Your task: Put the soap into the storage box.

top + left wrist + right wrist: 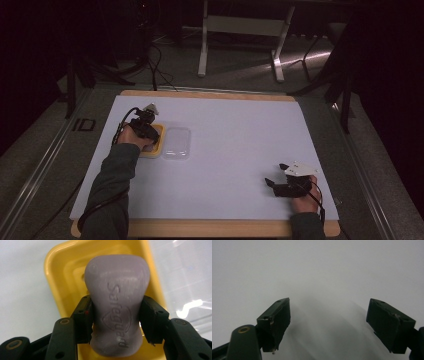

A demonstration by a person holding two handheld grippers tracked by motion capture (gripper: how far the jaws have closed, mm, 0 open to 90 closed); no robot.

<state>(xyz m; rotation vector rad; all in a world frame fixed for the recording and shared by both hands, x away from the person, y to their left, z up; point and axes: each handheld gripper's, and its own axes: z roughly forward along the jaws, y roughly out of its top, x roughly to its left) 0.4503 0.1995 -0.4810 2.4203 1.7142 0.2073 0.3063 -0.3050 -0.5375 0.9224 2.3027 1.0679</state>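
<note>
White counter (235, 150): left tool (116, 320) clamps the Safeguard soap bar (117, 295) over a yellow soap dish (60, 272) (clear lid (177, 142) at its 3 o'clock); right tool (328, 325) gapes, holding nothing.

Around the table, away from the work.
A white matte sheet (235, 150) covers the tabletop under both tongs, with a pale wooden board edge (210, 228) showing along the near side, below the right tongs (276, 174). A clear, rounded rectangular plastic lid (177, 143) lies flat just to the right of the left tongs (149, 131), well apart from the right tongs. Beyond the left tongs, black cables (157, 65) trail over the grey floor (240, 75), and a white metal frame (202, 50) stands farther back. A grey metal rail (45, 160) runs along the floor left of the left tongs.
</note>
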